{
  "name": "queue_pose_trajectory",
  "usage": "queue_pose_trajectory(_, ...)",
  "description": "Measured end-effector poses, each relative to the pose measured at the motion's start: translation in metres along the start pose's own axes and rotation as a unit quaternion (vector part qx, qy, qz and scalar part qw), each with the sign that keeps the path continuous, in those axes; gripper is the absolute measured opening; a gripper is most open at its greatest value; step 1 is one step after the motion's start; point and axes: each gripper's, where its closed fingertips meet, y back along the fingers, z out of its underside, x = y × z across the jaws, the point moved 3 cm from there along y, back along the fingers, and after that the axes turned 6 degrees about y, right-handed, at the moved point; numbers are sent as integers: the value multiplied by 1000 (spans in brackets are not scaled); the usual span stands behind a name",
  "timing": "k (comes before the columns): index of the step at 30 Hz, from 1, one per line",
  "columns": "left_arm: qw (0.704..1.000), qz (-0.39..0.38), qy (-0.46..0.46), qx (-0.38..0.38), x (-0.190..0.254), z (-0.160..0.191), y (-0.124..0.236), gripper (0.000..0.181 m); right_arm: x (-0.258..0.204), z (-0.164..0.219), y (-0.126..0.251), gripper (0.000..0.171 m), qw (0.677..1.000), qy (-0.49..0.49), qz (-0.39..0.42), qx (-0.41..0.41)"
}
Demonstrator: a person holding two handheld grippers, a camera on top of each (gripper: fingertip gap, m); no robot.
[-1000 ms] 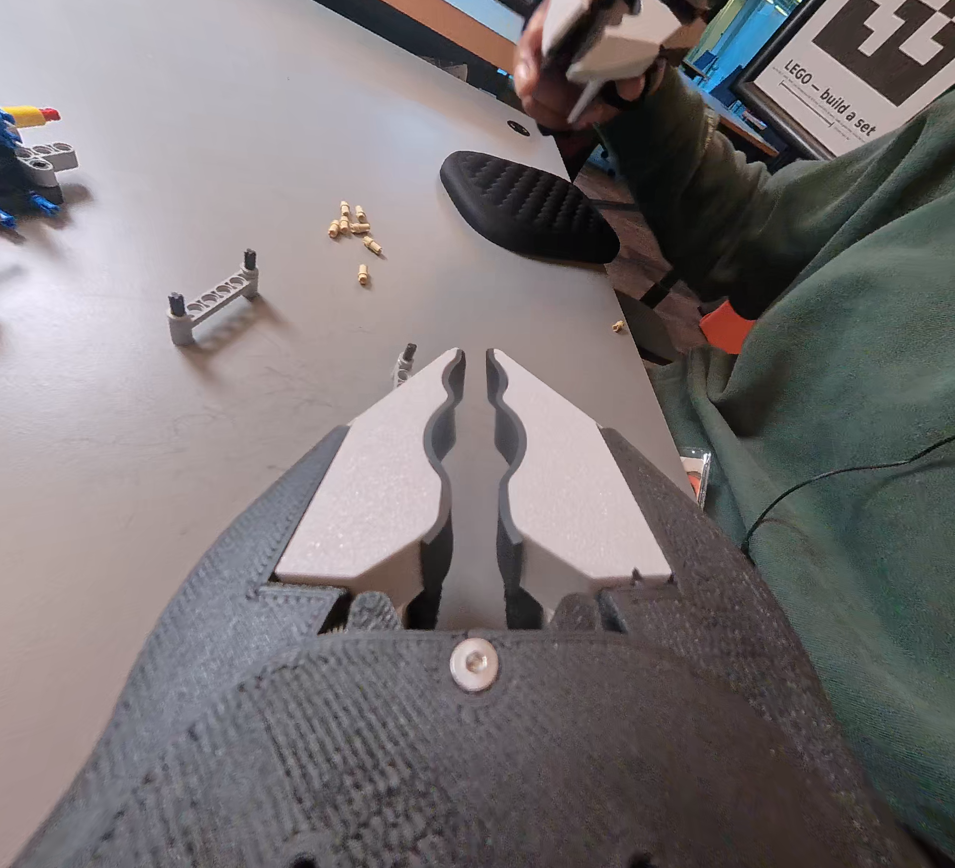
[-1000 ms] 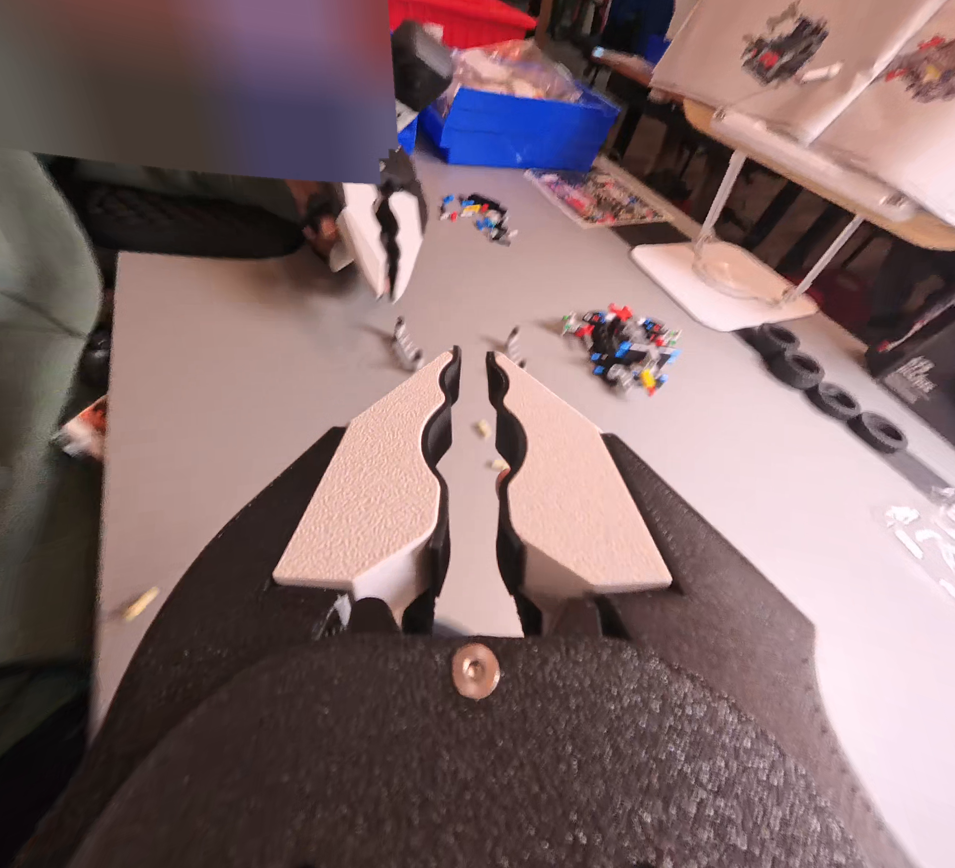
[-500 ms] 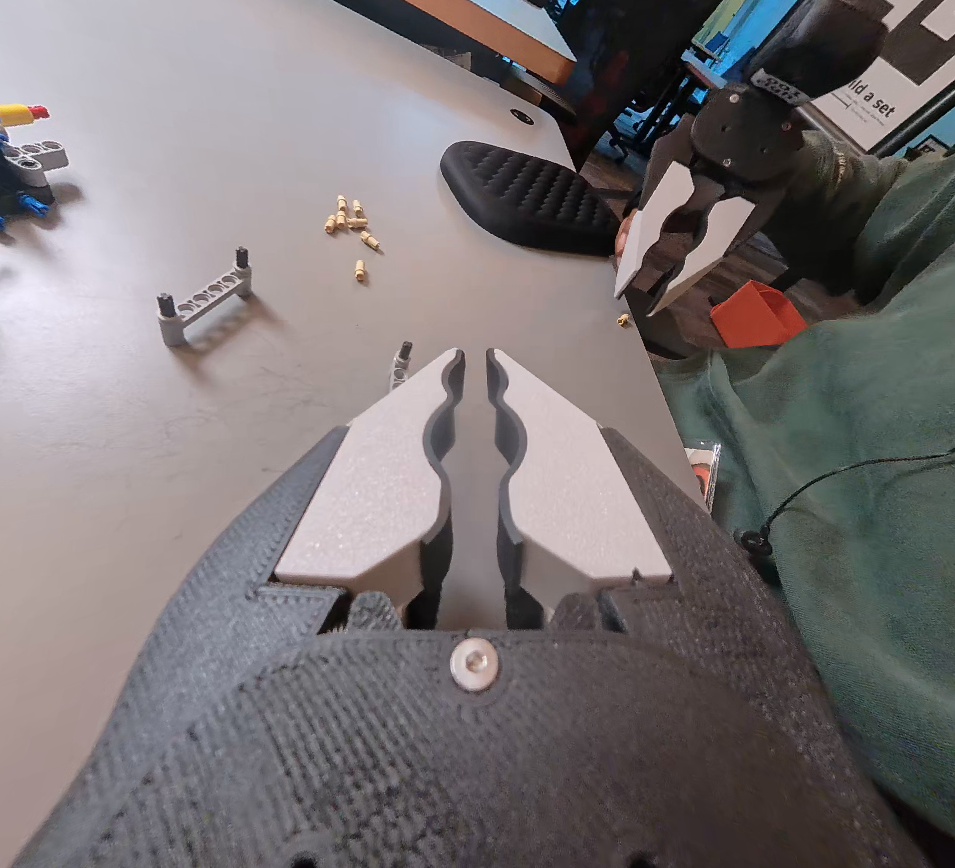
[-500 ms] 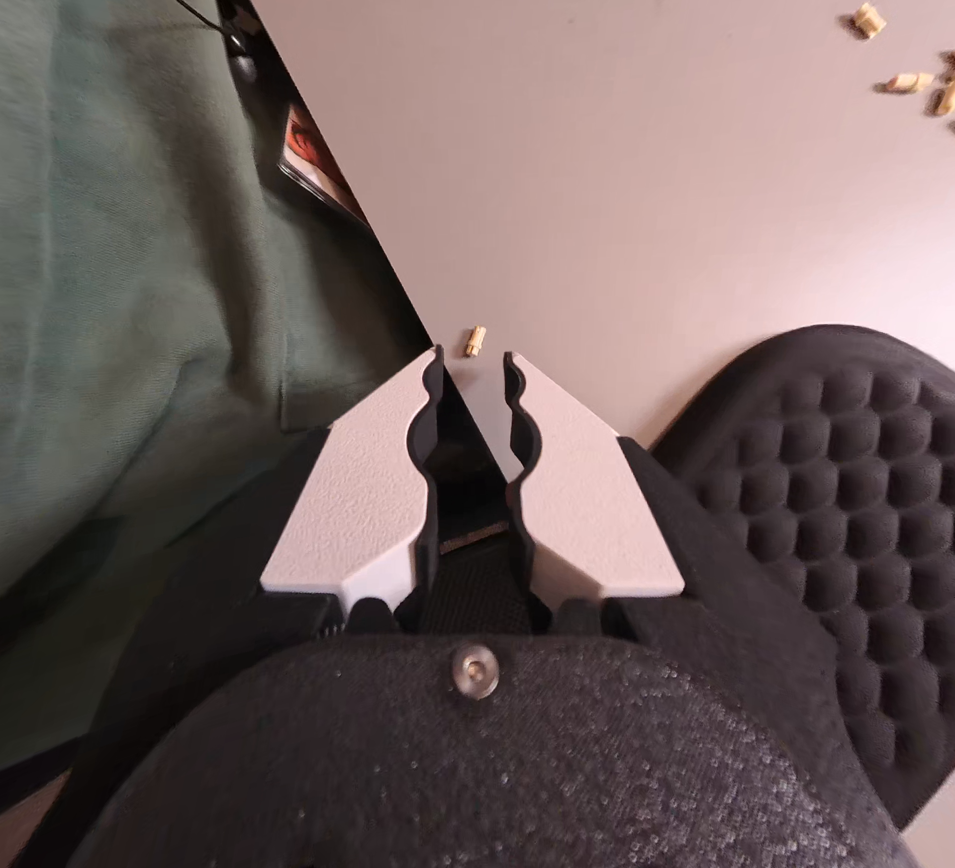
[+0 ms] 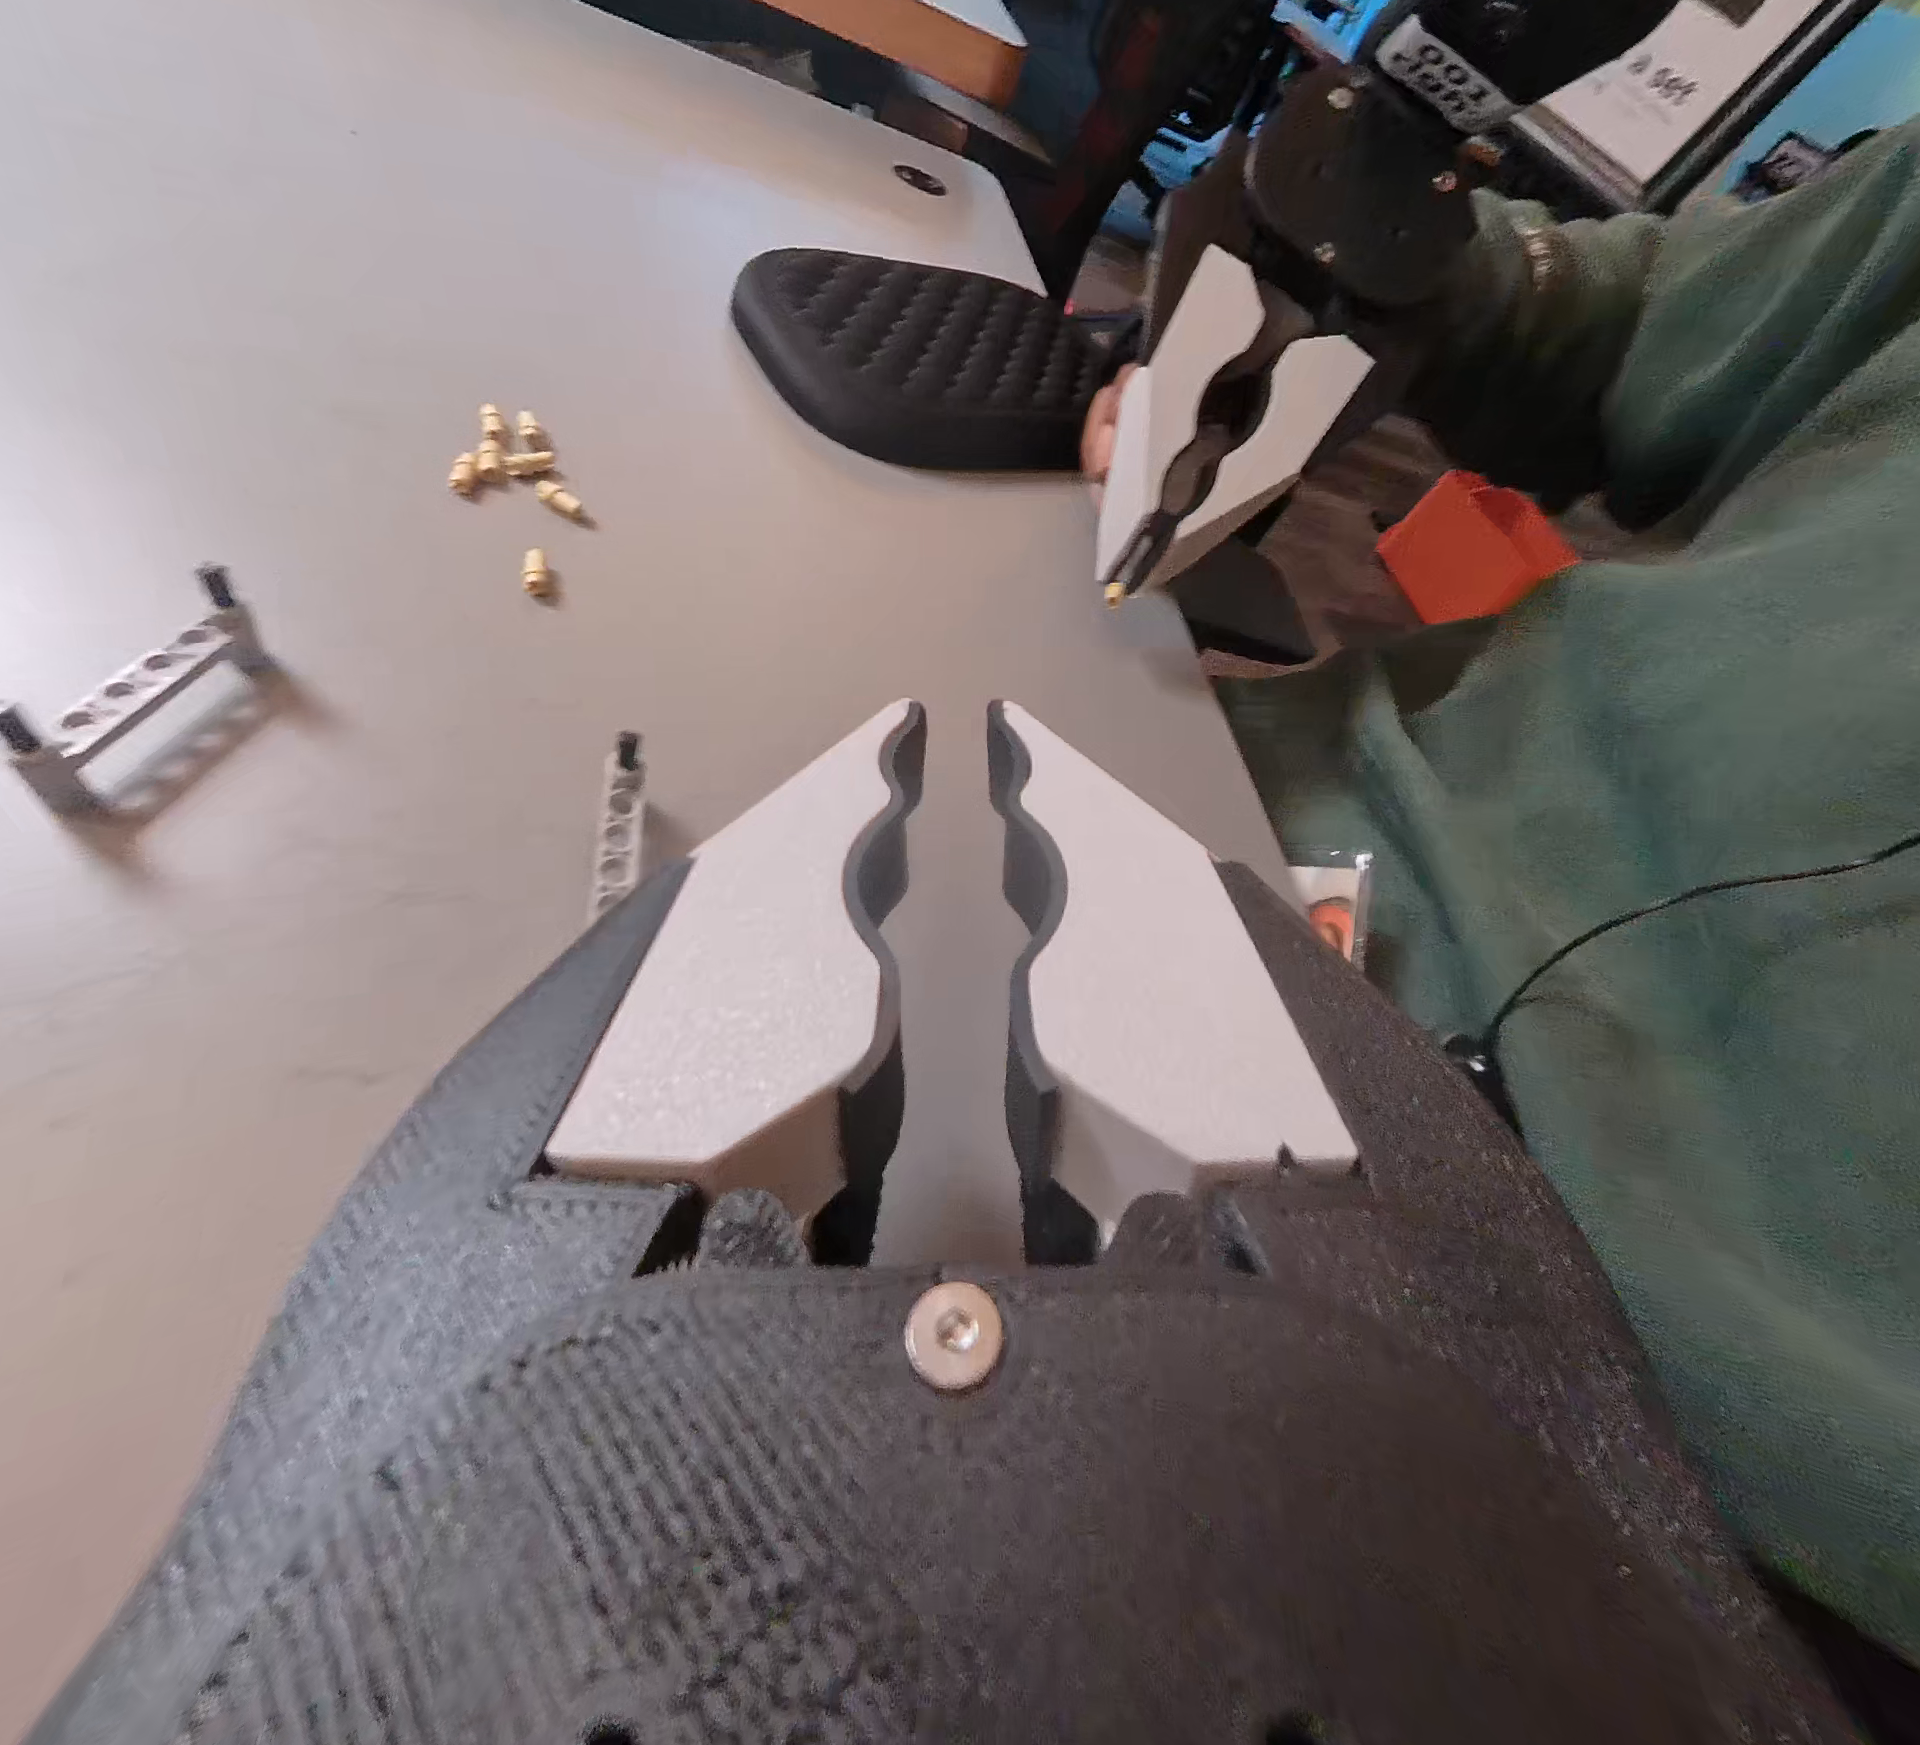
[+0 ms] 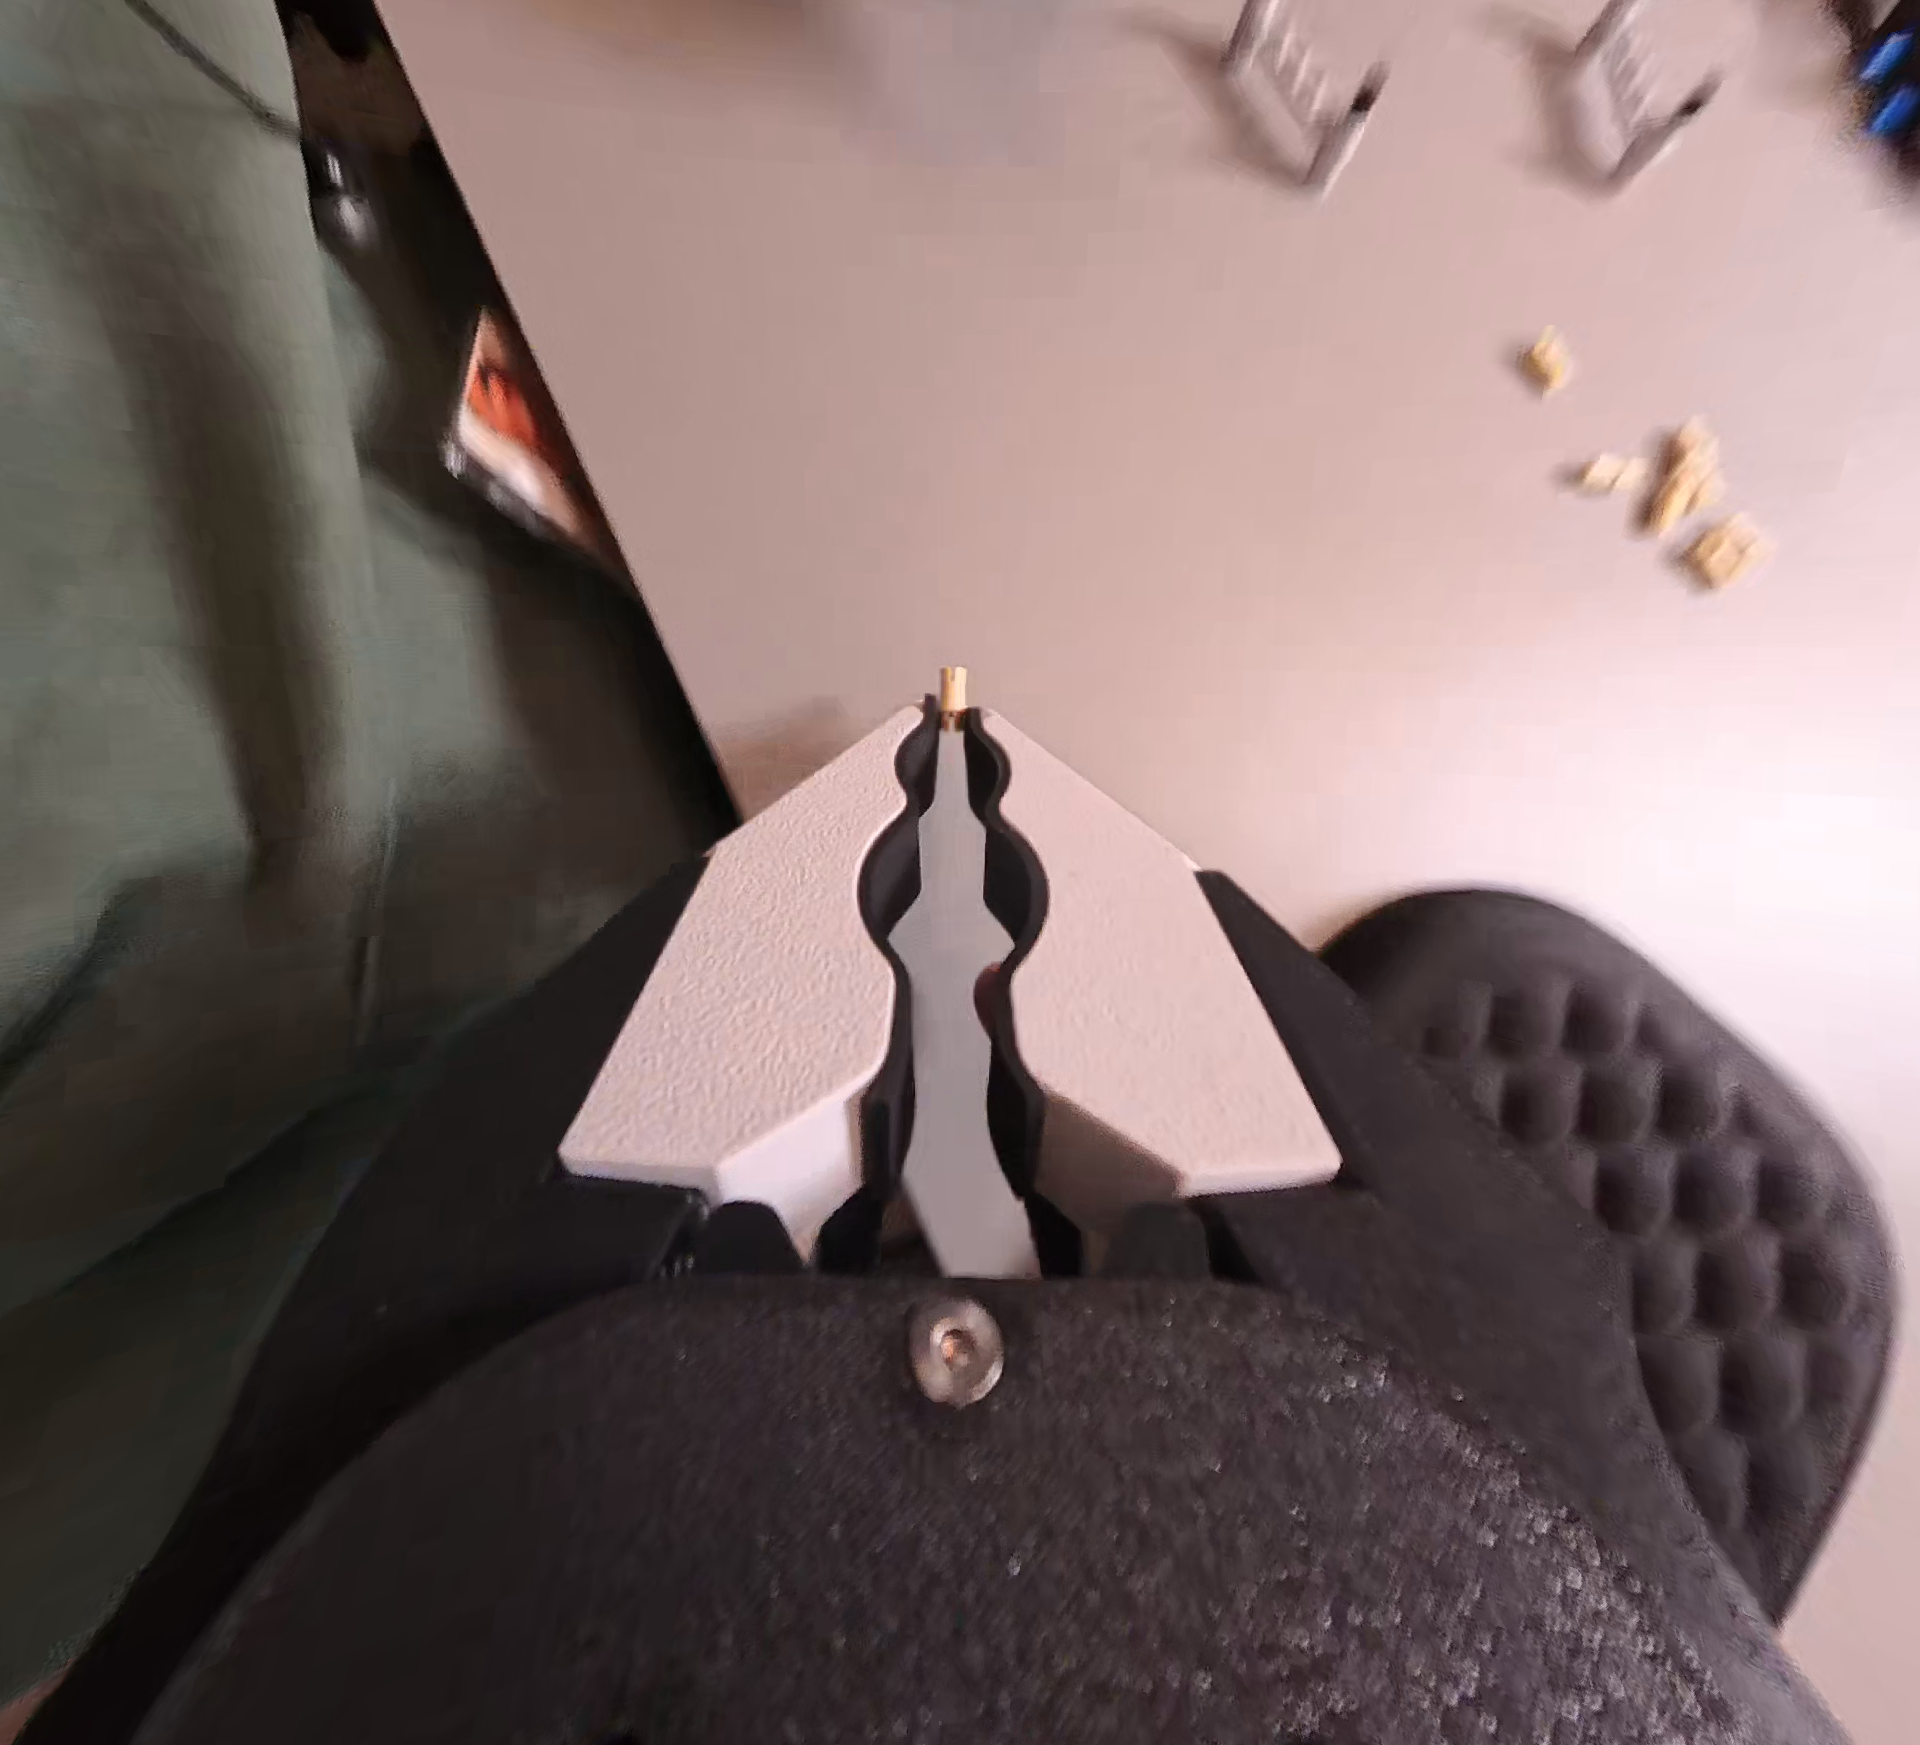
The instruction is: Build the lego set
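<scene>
We are working at a smooth grey surface [image 5: 312,137] in a busy workshop, with a black dimpled pad [image 5: 914,355] lying at its near edge. Our right tongs [image 6: 951,719] are pinching 1 tiny tan pin [image 6: 953,689] at their very tips, its long axis running straight out along the fingers, just above the edge of the surface. Our left tongs [image 5: 954,708] are standing narrowly parted and holding nothing, hovering low over the surface.

The pin probably belongs in a grey beam. The slim grey beam [image 5: 620,828] with its row of round holes and a black peg on its far end is lying just beside the left tongs, on their left, pointing away from us. The wider grey frame [image 5: 135,708], with black pegs at both ends, is sitting farther left. So the left tongs are nearer to both, and the right tongs are having to cross toward them.

A loose cluster of ribbed tan pins [image 5: 509,459] is lying between the frame and the pad.
</scene>
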Motion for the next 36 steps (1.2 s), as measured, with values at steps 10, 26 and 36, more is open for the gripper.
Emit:
queue_pose_trajectory(10, 991, 82, 95, 44, 21, -10, -8, 12, 37, -95, -35, 3, 977, 164, 62, 126)
queue_pose_trajectory(26, 982, 109, 136, 78, 14, -18, 2, 10, 53, -114, -39, 3, 964, 193, 80, 163)
queue_pose_trajectory(36, 973, 147, 146, 103, 19, -25, 8, 3, 50, -125, -30, 3, 955, 174, 65, 231)
